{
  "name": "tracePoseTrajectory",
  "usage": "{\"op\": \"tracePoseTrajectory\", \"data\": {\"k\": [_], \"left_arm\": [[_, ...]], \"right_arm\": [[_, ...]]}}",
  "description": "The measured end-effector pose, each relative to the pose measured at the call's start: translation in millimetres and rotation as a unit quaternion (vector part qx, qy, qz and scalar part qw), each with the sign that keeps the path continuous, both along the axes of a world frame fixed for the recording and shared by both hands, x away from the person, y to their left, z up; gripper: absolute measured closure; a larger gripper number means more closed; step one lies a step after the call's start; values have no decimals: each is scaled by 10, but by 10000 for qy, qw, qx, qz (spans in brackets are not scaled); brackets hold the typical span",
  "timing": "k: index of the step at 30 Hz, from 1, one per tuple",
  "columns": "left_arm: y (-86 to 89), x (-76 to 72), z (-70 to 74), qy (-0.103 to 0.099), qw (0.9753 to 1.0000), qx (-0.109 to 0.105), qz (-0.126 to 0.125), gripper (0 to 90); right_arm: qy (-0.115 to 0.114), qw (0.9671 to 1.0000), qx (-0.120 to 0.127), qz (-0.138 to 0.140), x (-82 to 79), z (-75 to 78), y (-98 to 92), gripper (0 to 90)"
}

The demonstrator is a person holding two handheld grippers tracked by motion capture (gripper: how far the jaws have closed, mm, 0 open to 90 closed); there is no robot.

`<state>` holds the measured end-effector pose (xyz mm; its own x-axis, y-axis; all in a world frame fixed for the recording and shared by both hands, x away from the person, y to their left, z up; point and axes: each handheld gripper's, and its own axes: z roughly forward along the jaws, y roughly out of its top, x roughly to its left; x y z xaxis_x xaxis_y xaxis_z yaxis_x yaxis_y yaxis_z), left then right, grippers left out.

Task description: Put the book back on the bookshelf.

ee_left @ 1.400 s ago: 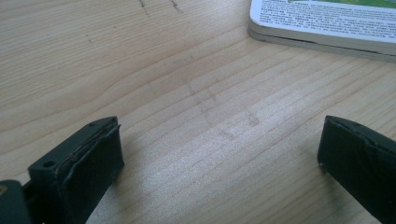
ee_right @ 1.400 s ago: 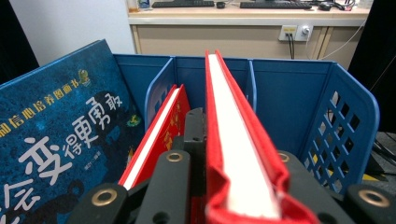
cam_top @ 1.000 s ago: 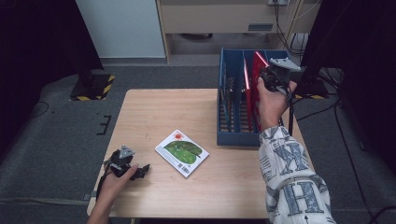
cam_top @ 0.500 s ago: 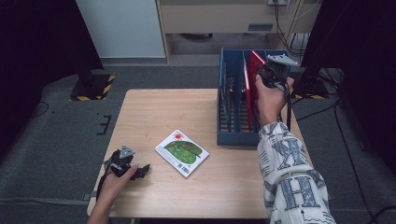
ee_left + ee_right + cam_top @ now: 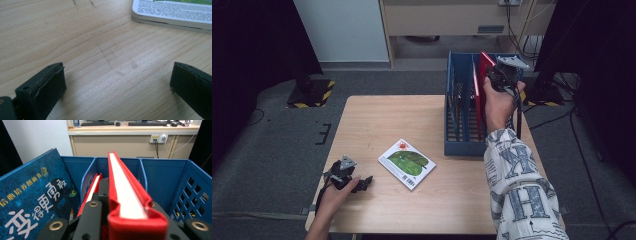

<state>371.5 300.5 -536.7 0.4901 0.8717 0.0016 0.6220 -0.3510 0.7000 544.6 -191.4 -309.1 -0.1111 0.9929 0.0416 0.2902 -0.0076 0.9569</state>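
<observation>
Materials and surface finish

The counter (image 5: 412, 120) is pale wood with visible grain, matt. The blue rack (image 5: 462, 145) looks like hard plastic with a slotted wall. The red book (image 5: 125, 202) has a smooth cover and white paper pages. The flat book (image 5: 406, 163) has a glossy cover. The fingers (image 5: 50, 85) carry matt black pads.

red book (image 5: 125, 202) | closed, upright on edge | in blue rack (image 5: 462, 135), right compartment

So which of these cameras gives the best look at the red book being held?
The right gripper view: the red book runs up the middle, its white page edge plain, clamped by the right gripper over the blue rack. The high view has it small. The left gripper view looks at bare table.
</observation>
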Motion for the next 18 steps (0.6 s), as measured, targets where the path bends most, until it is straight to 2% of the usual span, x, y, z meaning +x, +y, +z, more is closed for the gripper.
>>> {"op": "tracePoseTrajectory", "data": {"k": [9,18], "left_arm": [[-3,0,-1,5,10000,-13,1,0],[-4,2,0,5,10000,-4,-11,0]], "right_arm": [[-44,9999,86,-82,11,-112,2,780],[-22,10000,57,-8,24,-123,42,773]]}}
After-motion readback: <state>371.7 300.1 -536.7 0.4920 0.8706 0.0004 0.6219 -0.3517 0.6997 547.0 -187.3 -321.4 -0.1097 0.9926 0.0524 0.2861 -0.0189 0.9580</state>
